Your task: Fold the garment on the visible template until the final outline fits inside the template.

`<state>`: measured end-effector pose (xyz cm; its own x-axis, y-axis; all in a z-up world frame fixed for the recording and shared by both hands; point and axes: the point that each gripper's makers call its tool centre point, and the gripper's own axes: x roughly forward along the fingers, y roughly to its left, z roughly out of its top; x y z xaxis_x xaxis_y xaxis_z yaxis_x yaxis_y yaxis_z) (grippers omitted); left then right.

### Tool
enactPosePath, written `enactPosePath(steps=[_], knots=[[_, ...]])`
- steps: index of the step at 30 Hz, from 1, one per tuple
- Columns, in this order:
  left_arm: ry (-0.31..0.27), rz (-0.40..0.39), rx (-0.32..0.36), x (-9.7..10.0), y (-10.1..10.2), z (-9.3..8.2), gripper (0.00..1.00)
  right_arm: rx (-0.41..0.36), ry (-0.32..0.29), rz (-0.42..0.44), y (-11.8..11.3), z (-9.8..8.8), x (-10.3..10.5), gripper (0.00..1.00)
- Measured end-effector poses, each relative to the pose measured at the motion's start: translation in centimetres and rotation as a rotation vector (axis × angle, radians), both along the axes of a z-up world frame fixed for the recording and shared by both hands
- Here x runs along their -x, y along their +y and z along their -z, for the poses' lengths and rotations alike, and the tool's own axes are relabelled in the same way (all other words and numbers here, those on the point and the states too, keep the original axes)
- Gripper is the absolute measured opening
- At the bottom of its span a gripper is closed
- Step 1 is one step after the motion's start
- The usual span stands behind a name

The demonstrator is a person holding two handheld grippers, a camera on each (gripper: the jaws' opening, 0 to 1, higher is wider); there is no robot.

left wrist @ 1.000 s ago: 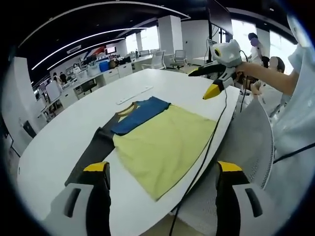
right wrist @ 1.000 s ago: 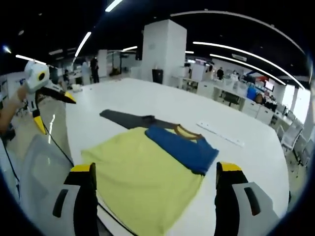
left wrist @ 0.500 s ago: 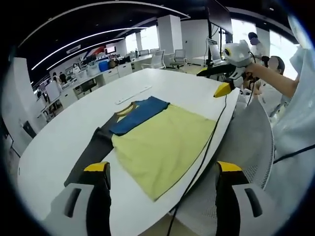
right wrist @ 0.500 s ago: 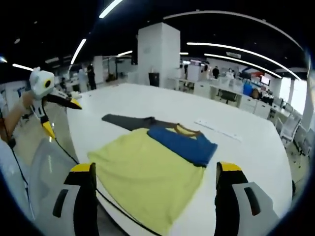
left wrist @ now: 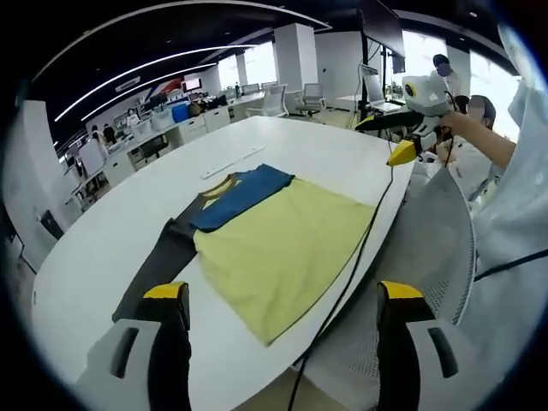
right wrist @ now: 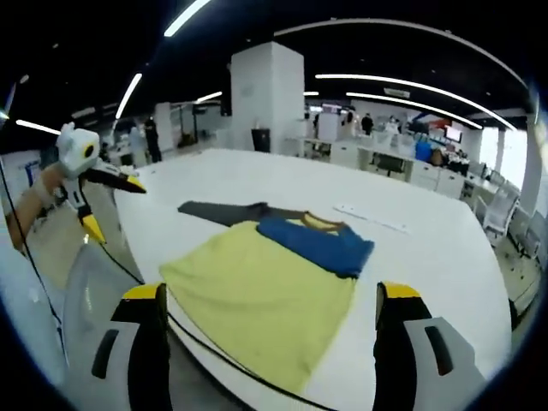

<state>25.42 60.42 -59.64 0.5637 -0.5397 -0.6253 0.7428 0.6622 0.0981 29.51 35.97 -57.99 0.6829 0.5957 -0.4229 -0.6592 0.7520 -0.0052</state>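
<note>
Both claws, left claw (left wrist: 282, 321) and right claw (right wrist: 268, 321), hang spread and empty, having drawn back from the partly folded garment (left wrist: 274, 244), which lies on the white surface (left wrist: 103, 248) well ahead of each, suggesting a pause between folds.

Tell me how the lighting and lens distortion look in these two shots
Left gripper view: fisheye bends the white table edge; windows blow out bright at upper right; the garment is evenly lit and sharp. Right gripper view: darker ceiling with curved light strips, garment clear, picture edges softer.
</note>
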Motion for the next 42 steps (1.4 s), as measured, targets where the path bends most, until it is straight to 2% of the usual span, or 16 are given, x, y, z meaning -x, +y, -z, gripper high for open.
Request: enactPosePath(steps=[7, 15, 26, 35, 42], knots=[[0.000, -0.006, 0.000, -0.3, 0.2, -0.1, 0.90, 0.054, -0.041, -0.001, 0.0, -0.6, 0.4, 1.00], [0.005, 0.019, 0.014, -0.3, -0.1, -0.1, 0.94, 0.068, -0.026, -0.012, 0.1, 0.1, 0.5, 1.00], [0.032, 0.014, 0.012, -1.2, 1.1, 0.6, 1.00, 0.091, -0.029, -0.009, 0.3, 0.0, 0.2, 1.00], [0.044, -0.020, 0.024, -2.4, 3.1, 1.0, 1.00, 0.128, -0.030, -0.014, 1.1, 0.4, -0.1, 1.00], [0.048, -0.064, 0.028, -3.6, 5.9, 1.7, 1.00, 0.147, -0.019, -0.005, 1.6, 0.8, -0.3, 1.00]])
